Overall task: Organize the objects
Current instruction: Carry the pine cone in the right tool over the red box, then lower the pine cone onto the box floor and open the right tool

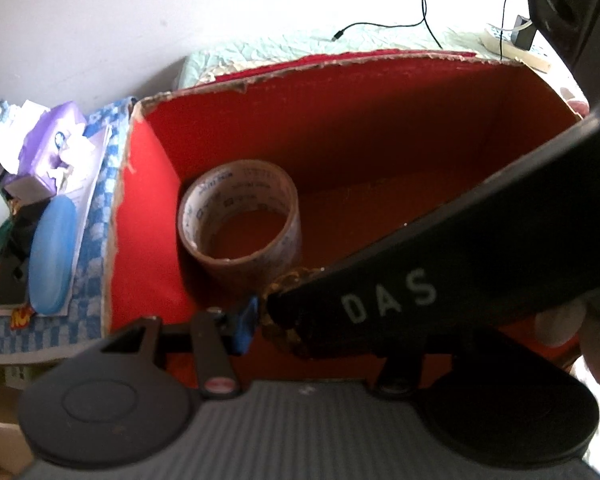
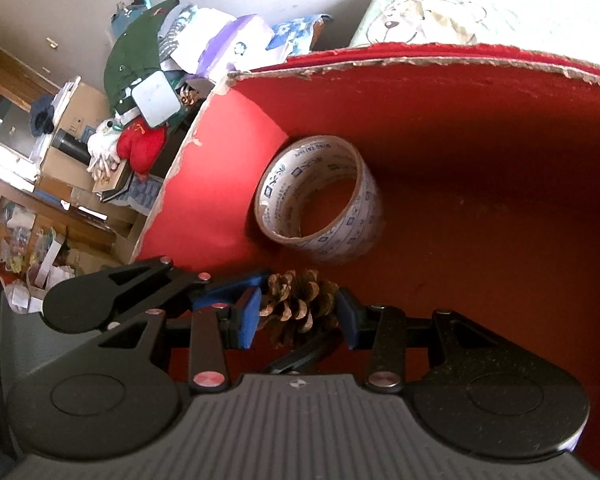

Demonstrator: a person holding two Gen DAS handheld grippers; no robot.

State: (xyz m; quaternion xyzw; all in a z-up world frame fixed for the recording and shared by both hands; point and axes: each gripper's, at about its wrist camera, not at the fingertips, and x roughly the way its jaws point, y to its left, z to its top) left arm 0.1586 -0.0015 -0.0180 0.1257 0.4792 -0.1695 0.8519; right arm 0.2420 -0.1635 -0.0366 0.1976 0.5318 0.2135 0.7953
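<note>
A red cardboard box (image 1: 148, 184) with torn edges stands open; it also shows in the right wrist view (image 2: 228, 160). A roll of clear tape (image 1: 240, 224) lies on the box floor near its left wall, also in the right wrist view (image 2: 320, 204). My right gripper (image 2: 298, 314) is shut on a brown pine cone (image 2: 296, 304) just above the box floor. In the left wrist view the right gripper's black body marked "DAS" (image 1: 440, 264) covers the left gripper's right finger. Only the left blue finger pad (image 1: 246, 324) shows, beside the pine cone (image 1: 284, 308).
A pile of clutter lies left of the box: a blue oval case (image 1: 52, 256), purple packets (image 1: 56, 140), a red plush heart (image 2: 140, 144), a white device (image 2: 156, 98). A quilted cover with a black cable (image 1: 384, 26) lies behind the box.
</note>
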